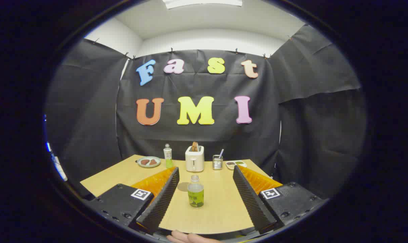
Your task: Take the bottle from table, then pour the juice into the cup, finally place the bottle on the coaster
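I work in a staged recording booth: black cloth walls (89, 111) clipped up around a small wooden table (220, 206) dressed with a toaster (194, 158) and plate (148, 162).

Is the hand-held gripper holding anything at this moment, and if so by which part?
Nothing is held. The hand-held gripper is open, its ridged black fingers apart on either side of the small clear plastic bottle of green juice, not touching it.
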Available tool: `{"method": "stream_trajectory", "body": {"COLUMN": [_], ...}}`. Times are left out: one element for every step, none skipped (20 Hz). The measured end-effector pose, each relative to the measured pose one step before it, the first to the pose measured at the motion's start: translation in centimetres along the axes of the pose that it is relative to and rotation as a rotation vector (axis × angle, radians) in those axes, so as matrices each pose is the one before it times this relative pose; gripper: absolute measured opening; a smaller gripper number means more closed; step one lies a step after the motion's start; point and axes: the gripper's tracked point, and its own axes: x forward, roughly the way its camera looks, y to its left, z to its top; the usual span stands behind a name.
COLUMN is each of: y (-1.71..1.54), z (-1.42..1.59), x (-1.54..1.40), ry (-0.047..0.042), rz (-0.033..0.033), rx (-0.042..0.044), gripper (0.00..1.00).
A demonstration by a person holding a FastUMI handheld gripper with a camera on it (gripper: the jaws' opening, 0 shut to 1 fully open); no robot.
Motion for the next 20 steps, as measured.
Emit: {"method": "stream_trajectory", "body": {"y": [0.115, 0.165, 0.054, 0.088, 0.084, -0.074, -0.149, -0.187, -0.194, -0.133, -0.225, -0.271, -0.203, -0.163, -0.176, -0.116, -0.130, -0.062, -0.023, -0.014], "z": [-0.113, -0.221, -0.108, -0.219, -0.065, -0.317, -0.163, -0.193, -0.113, -0.155, -0.166, -0.307, -0.247, -0.343, -0.182, -0.213, -0.139, -0.119, -0.160, -0.255], "x": [0.026, 0.013, -0.038, -0.027, -0.066, 0.053, 0.142, 0.022, 0.036, 0.148, 0.205, 0.124, 0.201, 0.263, 0.223, 0.184, 0.252, 0.259, 0.265, 0.361], "ry": [0.00348, 0.00439, 0.00349, 0.00086, -0.00011, 0.00511, 0.00516, 0.00523, 0.00419, 0.00164, 0.00479, 0.00449, 0.00698, 0.00746, 0.00567, 0.00628, 0.00480, 0.00207, 0.00318, 0.00038], "rz": [0.00021, 0.00156, -0.00008, 0.00118, 0.00214, -0.00103, -0.00181, -0.00324, -0.00241, -0.00154, -0.00410, -0.00325, -0.00216, -0.00328, -0.00267, -0.00144, -0.00031, -0.00015, 0.00047, 0.00324], "rx": [0.00070, -0.00221, 0.00032, 0.00246, 0.00417, 0.00260, 0.00160, 0.00192, 0.00175, 0.00074, -0.00135, -0.00075, -0.00243, -0.00171, 0.00062, -0.00076, -0.00046, 0.00130, -0.00013, 0.00094], "gripper": [1.00, 1.00, 1.00, 1.00, 1.00, 1.00, 1.00, 1.00, 1.00, 1.00, 1.00, 1.00, 1.00, 1.00, 1.00, 1.00, 1.00, 1.00, 1.00, 1.00]}}
